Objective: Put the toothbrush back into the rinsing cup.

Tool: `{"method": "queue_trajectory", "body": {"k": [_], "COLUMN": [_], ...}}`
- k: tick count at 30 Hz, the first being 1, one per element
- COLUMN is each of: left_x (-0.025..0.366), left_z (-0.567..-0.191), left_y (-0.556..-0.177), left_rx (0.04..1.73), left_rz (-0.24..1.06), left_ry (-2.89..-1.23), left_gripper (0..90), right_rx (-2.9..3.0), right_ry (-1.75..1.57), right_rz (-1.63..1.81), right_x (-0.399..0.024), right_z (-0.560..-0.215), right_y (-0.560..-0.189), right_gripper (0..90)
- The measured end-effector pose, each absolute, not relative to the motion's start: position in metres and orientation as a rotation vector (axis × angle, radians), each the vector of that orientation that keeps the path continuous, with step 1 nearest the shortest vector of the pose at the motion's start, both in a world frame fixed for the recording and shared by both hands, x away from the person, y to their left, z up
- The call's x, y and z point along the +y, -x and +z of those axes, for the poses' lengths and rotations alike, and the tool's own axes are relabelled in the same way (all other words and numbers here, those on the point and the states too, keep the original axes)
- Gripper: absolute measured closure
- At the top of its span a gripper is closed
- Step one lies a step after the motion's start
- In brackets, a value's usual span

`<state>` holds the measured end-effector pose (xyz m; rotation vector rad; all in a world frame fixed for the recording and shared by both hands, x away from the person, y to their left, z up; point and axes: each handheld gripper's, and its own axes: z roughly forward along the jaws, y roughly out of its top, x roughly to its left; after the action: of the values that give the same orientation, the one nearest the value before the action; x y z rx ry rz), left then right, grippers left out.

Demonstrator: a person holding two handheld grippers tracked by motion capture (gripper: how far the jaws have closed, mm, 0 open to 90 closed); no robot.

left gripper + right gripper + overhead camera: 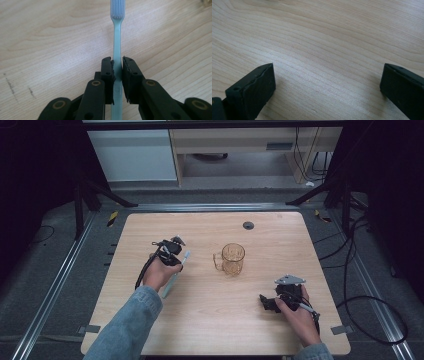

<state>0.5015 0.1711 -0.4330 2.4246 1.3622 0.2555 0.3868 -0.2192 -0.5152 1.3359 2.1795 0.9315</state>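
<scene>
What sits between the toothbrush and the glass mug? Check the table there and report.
Nothing visible. The left gripper is shut on the toothbrush, and bare table lies between it and the mug.

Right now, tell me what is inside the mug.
The mug looks empty: through its clear amber glass only the table shows. Its floor is too small in the high view to rule out something tiny.

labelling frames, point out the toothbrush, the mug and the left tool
toothbrush [117,47], left gripper view, on its neck
mug [233,259], high view, on its amber wall
left tool [117,71], left gripper view, between its fingertips
</scene>
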Motion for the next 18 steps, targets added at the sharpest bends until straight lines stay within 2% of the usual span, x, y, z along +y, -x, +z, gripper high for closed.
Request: {"method": "queue_trajectory", "body": {"k": [18], "left_x": [0.179], "left_z": [-0.406], "left_y": [-0.493], "left_rx": [1.304], "left_rz": [0.380], "left_ry": [-2.217], "left_gripper": [79.3], "right_rx": [2.179], "right_ry": [-1.337], "right_rz": [0.932], "right_x": [-0.219], "right_z": [-0.515], "right_y": [-0.387], "right_gripper": [0.5]}}
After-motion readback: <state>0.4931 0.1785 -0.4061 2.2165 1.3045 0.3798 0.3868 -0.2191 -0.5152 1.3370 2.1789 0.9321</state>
